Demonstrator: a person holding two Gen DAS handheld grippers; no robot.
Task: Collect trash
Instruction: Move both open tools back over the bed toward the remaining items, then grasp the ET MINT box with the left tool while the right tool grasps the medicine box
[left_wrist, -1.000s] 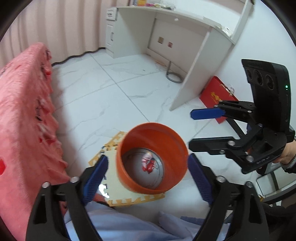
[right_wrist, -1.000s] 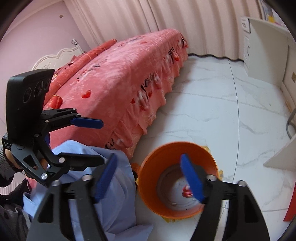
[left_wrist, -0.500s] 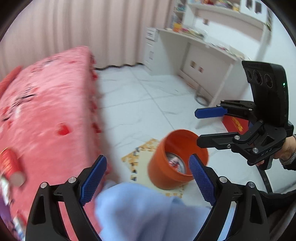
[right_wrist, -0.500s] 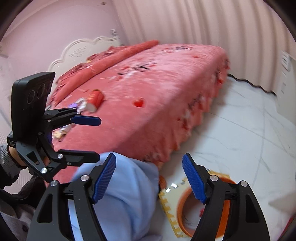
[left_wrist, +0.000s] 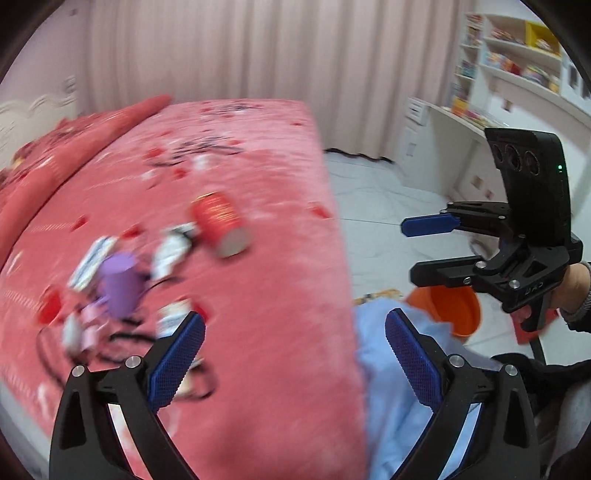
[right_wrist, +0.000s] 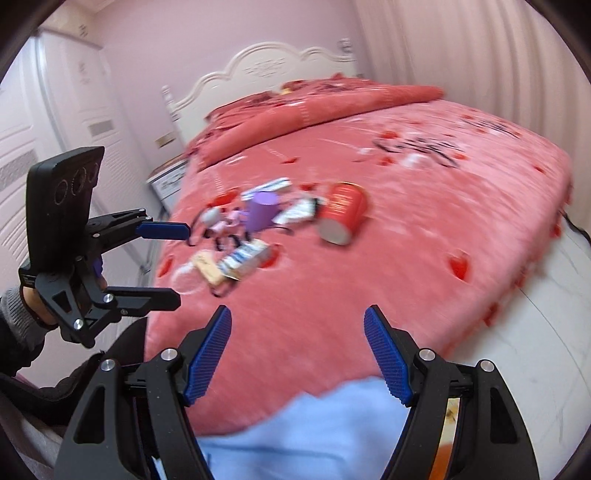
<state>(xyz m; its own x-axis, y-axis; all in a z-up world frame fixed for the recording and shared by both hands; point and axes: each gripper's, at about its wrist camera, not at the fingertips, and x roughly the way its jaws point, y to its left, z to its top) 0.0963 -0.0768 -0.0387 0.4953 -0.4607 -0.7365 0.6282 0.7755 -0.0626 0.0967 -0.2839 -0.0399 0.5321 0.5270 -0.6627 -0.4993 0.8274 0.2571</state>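
Both claws up over the pink bedspread (right_wrist: 424, 240), nothing carried. Left gripper (left_wrist: 293, 350) spreading its jaws wider right now, nothing between the blue pads but blanket beyond. Right gripper (right_wrist: 297, 354) parted too, released, empty.

Trash heaped mid-bed, well ahead of both tools: red can (right_wrist: 341, 212) lying on its side, open end toward the camera; purple cup (right_wrist: 262, 210) just beside it, seemingly upright; crumpled white wrappers (right_wrist: 299, 212) between the two; a flat blue-and-white carton (right_wrist: 245, 258) nearer, with a tan packet (right_wrist: 208, 267) touching it. All blurred, finer detail impossible to tell.

Orange bin (left_wrist: 452, 308) down on the floor past the bed's edge, partly hidden behind the right tool.

Handling, as a guess: can light, stiff, thin-walled, likely to roll on soft plush, so best pinched across the body near mid-length. Cup light and crushable, gentle squeeze at the wall. Wrappers limp, slippery; pinch a raised fold. Carton by its long edges.
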